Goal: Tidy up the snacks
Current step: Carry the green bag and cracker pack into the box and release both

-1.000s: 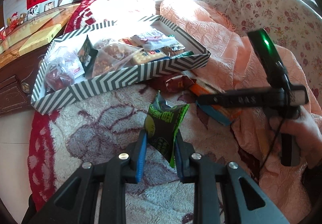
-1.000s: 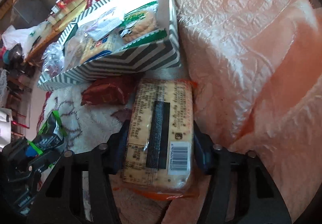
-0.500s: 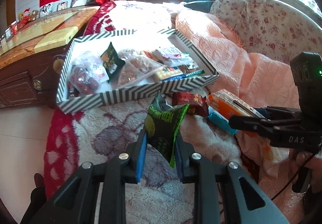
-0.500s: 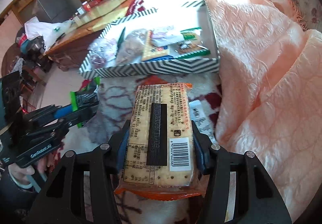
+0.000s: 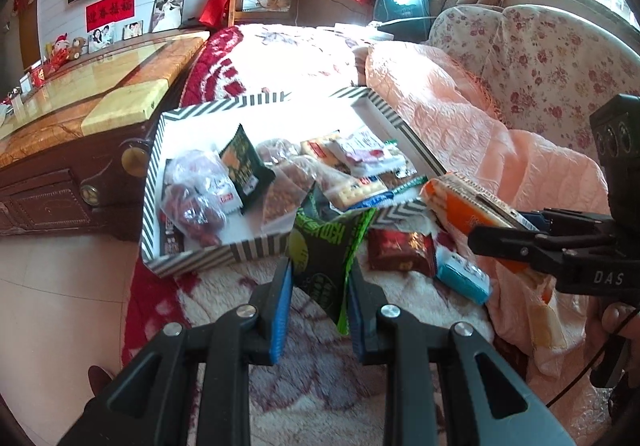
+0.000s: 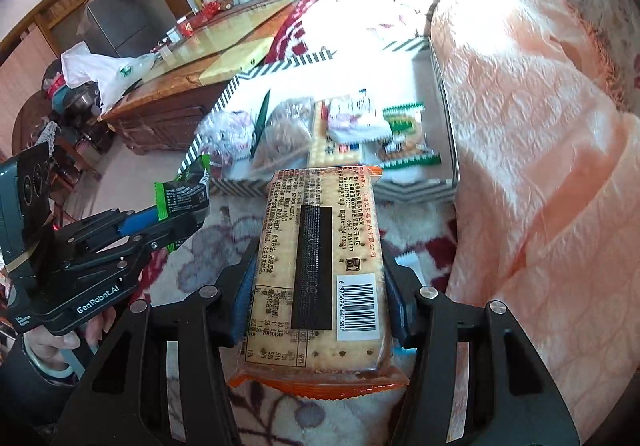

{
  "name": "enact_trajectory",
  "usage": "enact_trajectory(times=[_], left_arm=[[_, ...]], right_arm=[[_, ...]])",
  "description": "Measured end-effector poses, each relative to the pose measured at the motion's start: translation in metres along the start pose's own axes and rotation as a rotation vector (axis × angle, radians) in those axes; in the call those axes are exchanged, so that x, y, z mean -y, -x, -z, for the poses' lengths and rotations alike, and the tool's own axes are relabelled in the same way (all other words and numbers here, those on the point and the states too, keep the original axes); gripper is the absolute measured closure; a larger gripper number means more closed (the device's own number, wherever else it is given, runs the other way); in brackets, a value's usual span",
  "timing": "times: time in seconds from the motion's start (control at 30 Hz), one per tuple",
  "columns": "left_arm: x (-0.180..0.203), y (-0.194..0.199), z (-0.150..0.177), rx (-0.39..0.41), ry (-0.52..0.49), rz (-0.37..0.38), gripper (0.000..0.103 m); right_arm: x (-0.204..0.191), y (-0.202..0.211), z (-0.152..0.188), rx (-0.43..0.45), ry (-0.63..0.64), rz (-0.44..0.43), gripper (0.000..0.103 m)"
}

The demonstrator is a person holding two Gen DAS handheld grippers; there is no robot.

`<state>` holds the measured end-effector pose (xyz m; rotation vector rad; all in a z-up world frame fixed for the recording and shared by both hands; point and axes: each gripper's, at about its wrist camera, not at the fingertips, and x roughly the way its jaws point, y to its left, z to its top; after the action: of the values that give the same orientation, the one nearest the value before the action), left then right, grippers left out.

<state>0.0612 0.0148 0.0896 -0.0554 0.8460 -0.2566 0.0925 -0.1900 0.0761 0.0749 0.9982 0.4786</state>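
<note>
Only your right view shows the cracker pack's (image 6: pixel 320 270) barcode, clamped in the right tongs (image 6: pixel 320 310); your left tongs (image 5: pixel 318 306) pinch the green snack packet (image 5: pixel 324 254).

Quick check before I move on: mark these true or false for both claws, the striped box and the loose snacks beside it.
1. The left claw is shut on a green snack bag. True.
2. The right claw is open and holds nothing. False: it is shut on a cracker pack.
3. The striped box already holds several snacks. True.
4. The cracker pack lies inside the box. False: it is held in the air, near the box's front.
5. A dark red packet and a blue packet lie on the blanket outside the box. True.
</note>
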Motion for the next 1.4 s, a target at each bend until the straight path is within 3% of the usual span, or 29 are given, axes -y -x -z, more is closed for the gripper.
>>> enact_trajectory(times=[0.6, 0.87, 1.4], left_arm=[[-0.022, -0.013, -0.029, 0.013, 0.011, -0.070, 0.076], [-0.035, -0.030, -0.051, 0.009, 0.014, -0.104, 0.076], [-0.051, -0.101, -0.091, -0.036, 0.057, -0.149, 0.076]], right_arm=[[-0.003, -0.007, -0.022, -0.006, 0.021, 0.000, 0.050], [0.003, -0.018, -0.048, 0.001, 0.022, 0.016, 0.050], [0.010, -0.091, -0.115, -0.018, 0.072, 0.096, 0.050]])
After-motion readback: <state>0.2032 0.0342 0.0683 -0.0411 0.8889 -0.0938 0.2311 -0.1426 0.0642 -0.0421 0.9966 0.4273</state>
